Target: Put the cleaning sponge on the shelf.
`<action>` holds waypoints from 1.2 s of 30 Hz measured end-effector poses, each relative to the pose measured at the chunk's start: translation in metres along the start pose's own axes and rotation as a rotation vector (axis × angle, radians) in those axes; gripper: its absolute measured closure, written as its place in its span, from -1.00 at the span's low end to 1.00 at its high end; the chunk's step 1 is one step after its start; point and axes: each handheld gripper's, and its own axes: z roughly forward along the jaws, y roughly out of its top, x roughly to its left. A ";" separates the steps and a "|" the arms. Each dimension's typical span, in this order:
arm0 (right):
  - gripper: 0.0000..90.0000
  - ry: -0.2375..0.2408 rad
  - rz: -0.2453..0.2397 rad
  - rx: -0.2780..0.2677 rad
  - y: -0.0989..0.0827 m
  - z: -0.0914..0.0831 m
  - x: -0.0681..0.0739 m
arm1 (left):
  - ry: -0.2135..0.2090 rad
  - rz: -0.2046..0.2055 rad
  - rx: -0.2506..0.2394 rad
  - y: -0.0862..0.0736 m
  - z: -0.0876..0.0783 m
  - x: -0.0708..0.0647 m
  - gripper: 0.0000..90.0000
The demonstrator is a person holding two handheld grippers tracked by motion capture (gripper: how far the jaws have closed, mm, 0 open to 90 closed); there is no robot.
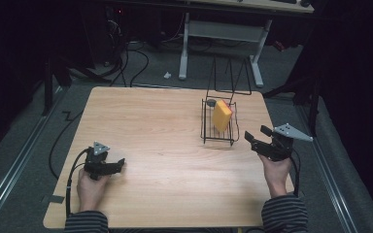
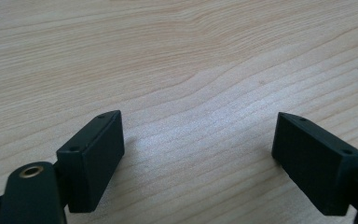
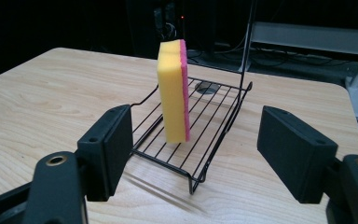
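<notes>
Where dark room surrounds it, the wooden table (image 1: 165, 145) bears a wire rack (image 1: 218, 137).

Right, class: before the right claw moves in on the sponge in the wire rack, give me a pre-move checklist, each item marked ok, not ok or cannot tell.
1. Right claw open, nothing between its jaws: ok.
2. Sponge standing on edge in the rack: ok.
3. Claw lined up with the sponge: ok, in the right gripper view.
4. Rack wires out of the approach path: cannot tell.
5. Left claw open, parked over bare table, apart from the rack: ok.
</notes>
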 end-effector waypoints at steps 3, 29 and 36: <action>-0.36 -0.003 -0.001 -0.001 -0.003 -0.004 -0.001 | 0.000 0.000 0.000 0.000 0.000 0.000 -0.62; -0.25 -0.049 0.056 -0.015 -0.039 -0.024 -0.020 | 0.000 0.000 0.000 0.000 0.000 0.000 -0.62; -0.23 -0.060 0.075 0.009 -0.050 -0.019 -0.024 | 0.000 0.000 0.000 0.000 0.000 0.000 -0.62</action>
